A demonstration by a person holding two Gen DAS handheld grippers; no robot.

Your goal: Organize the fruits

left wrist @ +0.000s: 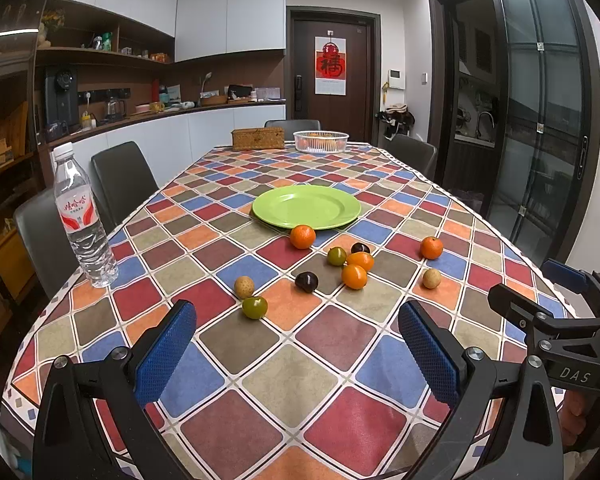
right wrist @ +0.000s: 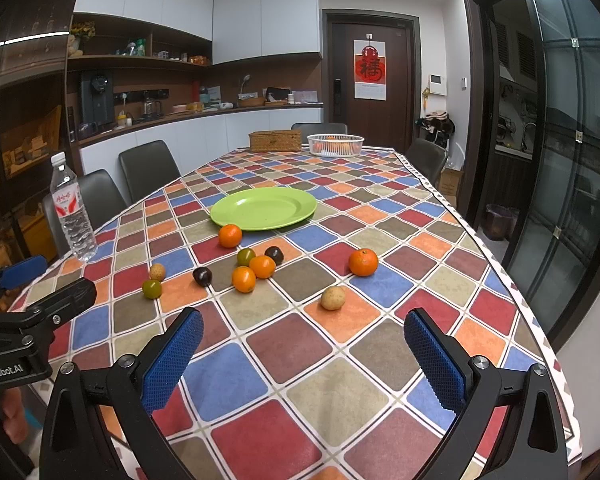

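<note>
Fruits (left wrist: pixel 354 276) lie ahead of both wide-spread hand-held grippers (left wrist: pixel 296 344), near plate (left wrist: pixel 306 206).

L gripper (left wrist: pixel 296 354) jaws spread wide, holding nothing; R gripper (right wrist: pixel 302 360) same, level w/ it, side by side.

Bare tablecloth (right wrist: pixel 300 380) lies open up to the scattered fruits (right wrist: pixel 244 279), which crowd the near side of the green plate (right wrist: pixel 260 208); a water bottle (left wrist: pixel 82 216) stands far left.
</note>
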